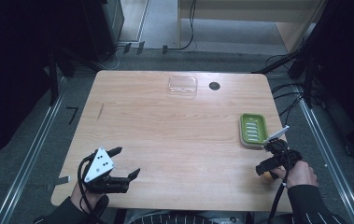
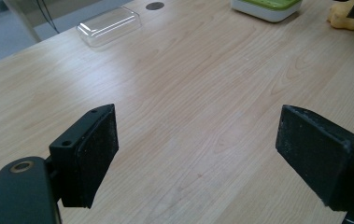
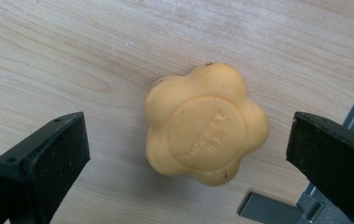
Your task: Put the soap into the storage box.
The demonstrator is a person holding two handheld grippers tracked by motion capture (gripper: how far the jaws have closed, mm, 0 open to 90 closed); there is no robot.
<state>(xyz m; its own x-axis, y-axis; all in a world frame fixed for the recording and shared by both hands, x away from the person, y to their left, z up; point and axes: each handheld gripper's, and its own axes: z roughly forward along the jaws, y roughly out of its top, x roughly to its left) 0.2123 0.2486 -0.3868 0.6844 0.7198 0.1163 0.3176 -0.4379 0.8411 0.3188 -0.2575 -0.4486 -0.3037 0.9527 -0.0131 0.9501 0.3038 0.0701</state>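
Pale wooden bench (image 1: 165,135) on a grey floor, dark curtains to both sides, metal rails (image 1: 30,154) along the floor at either edge. Near the bench's front left corner, left gripper (image 1: 127,162) in the person's left hand, jaws spread wide with nothing between them; in the left gripper view, only bare wood in the gap between the two black pads (image 2: 97,154). Farther back, near the middle of the far edge, a clear plastic lid (image 1: 182,86) flat on the wood, with a small dark round hole (image 1: 214,86) just to its right. Toward the right edge, a green soap dish (image 1: 253,129) with a white base, ribbed inside. Just in front of the dish, right gripper (image 1: 272,164) in the person's right hand (image 1: 300,173), pointed down at a yellow flower-shaped soap (image 3: 206,123) at the front right edge; jaws wide apart, one on each side of the soap, neither touching it. Soap flat on the wood, round embossed stamp facing up, lettering too blurred to read.
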